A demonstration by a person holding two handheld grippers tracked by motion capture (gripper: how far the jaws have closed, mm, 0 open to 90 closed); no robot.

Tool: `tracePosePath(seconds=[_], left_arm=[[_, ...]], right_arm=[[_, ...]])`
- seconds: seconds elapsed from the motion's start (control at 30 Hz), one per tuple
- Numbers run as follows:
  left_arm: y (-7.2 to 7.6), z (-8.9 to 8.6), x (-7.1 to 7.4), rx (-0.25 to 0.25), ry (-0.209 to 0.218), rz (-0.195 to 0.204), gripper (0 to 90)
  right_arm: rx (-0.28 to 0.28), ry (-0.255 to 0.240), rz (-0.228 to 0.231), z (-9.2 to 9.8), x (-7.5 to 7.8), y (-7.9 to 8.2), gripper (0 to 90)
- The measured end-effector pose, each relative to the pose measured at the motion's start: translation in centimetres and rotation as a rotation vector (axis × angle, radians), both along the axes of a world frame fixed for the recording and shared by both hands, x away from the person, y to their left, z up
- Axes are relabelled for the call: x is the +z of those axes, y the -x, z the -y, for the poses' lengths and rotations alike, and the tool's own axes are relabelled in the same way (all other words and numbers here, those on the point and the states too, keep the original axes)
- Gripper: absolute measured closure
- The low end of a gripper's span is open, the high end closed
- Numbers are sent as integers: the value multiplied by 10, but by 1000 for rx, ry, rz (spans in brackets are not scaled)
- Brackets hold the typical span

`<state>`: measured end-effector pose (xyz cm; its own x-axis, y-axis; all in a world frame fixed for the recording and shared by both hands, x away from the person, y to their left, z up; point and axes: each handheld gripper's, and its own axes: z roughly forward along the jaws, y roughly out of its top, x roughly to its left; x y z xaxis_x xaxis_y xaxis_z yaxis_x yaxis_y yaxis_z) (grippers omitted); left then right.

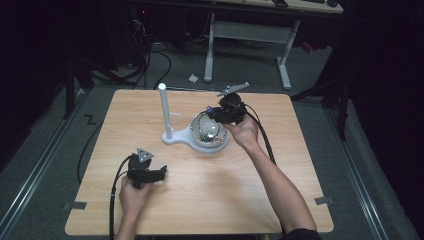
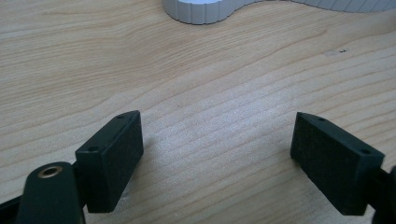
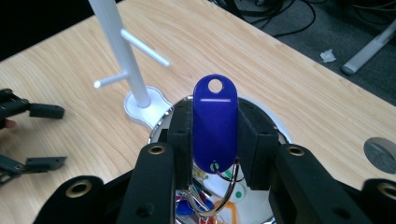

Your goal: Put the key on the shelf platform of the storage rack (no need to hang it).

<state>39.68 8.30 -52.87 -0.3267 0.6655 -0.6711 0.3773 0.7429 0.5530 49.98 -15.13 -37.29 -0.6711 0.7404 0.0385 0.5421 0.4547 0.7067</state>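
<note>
I have the right gripper (image 3: pixel 215 135) clamped on a blue key tag (image 3: pixel 215 123) — its 2 black jaws press on the tag's 2 long edges, and the tag stands upright between them with its round hole at the top. From the tag's lower end a metal ring (image 3: pixel 219 196) hangs down toward a shiny metal bowl (image 3: pixel 280 133); inside the bowl I can make out a few more coloured tags, though they are partly hidden behind the jaws and I cannot count them.

From the high view, the right gripper (image 1: pixel 227 112) sits over the far rim of the bowl (image 1: pixel 207 131), held by the right hand (image 1: pixel 242 132). The bowl rests in the round end of a white stand (image 1: pixel 172 137) near the middle of the wooden table (image 1: pixel 200 195). At the stand's other end a white post (image 1: pixel 163 107) rises, with thin pegs (image 3: pixel 142 44) sticking out sideways, all bare.

The left gripper (image 1: pixel 146 172) lies low over the near-left part of the table, well apart from the stand. In its own view the left gripper (image 2: pixel 217 149) has its 2 jaws spread wide with bare wood between them — nothing held — and the ribbed edge of the stand's base (image 2: pixel 201 11) sits at the top.
</note>
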Motion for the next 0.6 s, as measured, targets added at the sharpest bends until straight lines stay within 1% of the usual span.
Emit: tracePosePath(seconds=[0.03, 0.07, 0.1, 0.17, 0.2, 0.23, 0.3, 0.33, 0.37, 0.4, 0.43, 0.47, 0.5, 0.57, 0.6], left_arm=[[0, 0, 0, 0, 0, 0, 175], [0, 0, 0, 3, 6, -1, 175], [0, 0, 0, 1, 6, -2, 175], [0, 0, 0, 0, 7, -3, 175], [0, 1, 0, 2, 8, -3, 174], [0, 0, 0, 1, 6, -3, 174], [0, 0, 0, 1, 7, -3, 175], [0, 0, 0, 2, 7, -3, 175], [0, 0, 0, 1, 7, -3, 175], [0, 0, 0, 1, 7, -3, 175], [0, 0, 0, 1, 7, -3, 175], [0, 1, 0, 4, 10, -4, 175], [0, 1, 0, 4, 10, -4, 175], [0, 0, 0, -1, 5, -3, 175], [0, 1, 1, 8, 13, -6, 174]], right_arm=[[0, 0, 0, 0, 0, 0, 695], [-11, 13, -8, 0, -5, 0, 695], [-11, 13, -8, 0, -5, 0, 695], [-14, 21, -15, 1, -11, -1, 695], [-18, 30, -25, 1, -17, -2, 695], [-18, 30, -25, 1, -17, -2, 695], [-25, 39, -36, 1, -22, -3, 695], [-24, 41, -43, 2, -27, -4, 694], [-24, 41, -43, 2, -27, -4, 694], [-27, 45, -51, 3, -32, -4, 694], [-27, 45, -51, 3, -32, -4, 694], [-32, 44, -62, 3, -37, -4, 694], [-32, 44, -62, 3, -37, -4, 694], [-32, 51, -78, 3, -44, -5, 693], [-29, 58, -77, 3, -46, -6, 693]])
